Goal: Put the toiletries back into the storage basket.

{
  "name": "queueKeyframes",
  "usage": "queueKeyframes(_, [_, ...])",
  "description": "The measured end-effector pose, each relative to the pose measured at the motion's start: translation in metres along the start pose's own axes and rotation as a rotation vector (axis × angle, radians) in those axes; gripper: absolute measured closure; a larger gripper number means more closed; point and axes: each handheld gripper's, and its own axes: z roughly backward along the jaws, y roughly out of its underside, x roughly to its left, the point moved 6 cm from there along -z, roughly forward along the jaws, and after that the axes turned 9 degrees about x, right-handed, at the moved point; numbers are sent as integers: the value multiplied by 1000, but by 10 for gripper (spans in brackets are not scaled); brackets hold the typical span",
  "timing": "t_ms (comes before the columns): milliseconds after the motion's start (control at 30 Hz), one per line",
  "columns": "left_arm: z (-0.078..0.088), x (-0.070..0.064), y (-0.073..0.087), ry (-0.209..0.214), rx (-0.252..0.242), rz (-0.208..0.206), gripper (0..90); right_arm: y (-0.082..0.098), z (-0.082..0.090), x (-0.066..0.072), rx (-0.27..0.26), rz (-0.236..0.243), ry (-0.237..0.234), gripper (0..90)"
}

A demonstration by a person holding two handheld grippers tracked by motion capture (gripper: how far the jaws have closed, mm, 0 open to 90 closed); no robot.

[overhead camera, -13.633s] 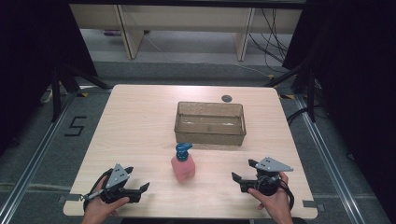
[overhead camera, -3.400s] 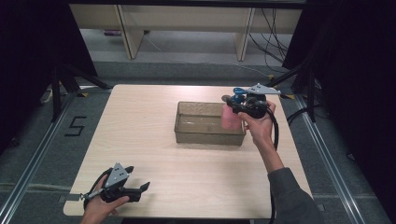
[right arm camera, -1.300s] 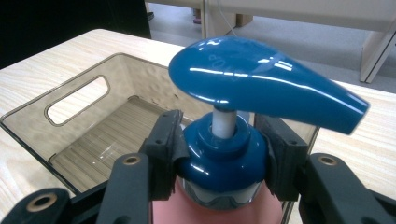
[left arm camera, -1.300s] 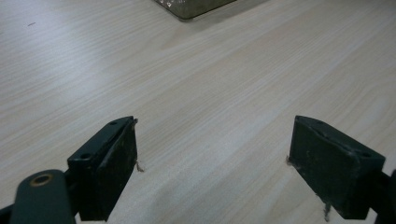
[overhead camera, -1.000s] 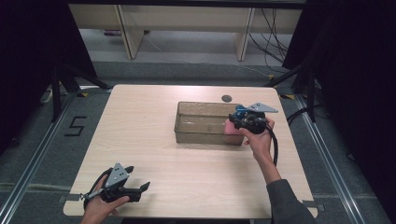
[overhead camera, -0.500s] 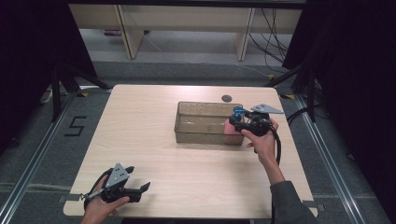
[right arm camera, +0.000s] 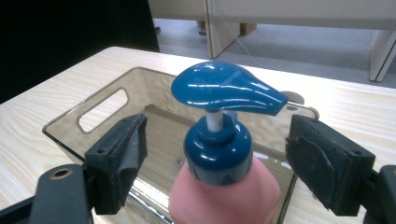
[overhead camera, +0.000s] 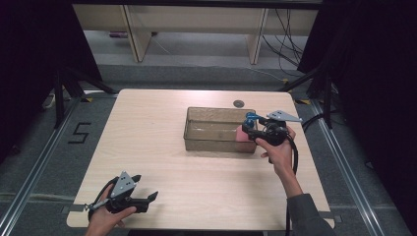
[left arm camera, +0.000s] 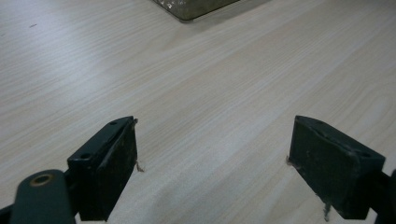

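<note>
Pink pump bottle (right arm camera: 224, 186) stands upright inside clear bin (overhead camera: 211, 129), right end. Right tool (right arm camera: 215, 158) just opening, jaws clear of bottle. Left tool (left arm camera: 212, 158) released, over bare table (overhead camera: 147, 128).

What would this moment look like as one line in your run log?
pink soap bottle: upright in clear bin | right claw: just opened, pads off the bottle | left claw: open, over table
</note>
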Motion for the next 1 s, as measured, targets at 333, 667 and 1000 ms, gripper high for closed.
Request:
queueKeyframes(333, [0, 0, -1, 0, -7, 4, 149, 3, 5, 3, 8, -12, -6, 225])
queueKeyframes(667, [0, 1, -1, 0, -6, 0, 149, 6, 10, 6, -7, 0, -2, 225])
queueKeyframes(1000, [1, 0, 0, -4, 2, 4, 149, 8, 13, 8, -20, 5, -7, 224])
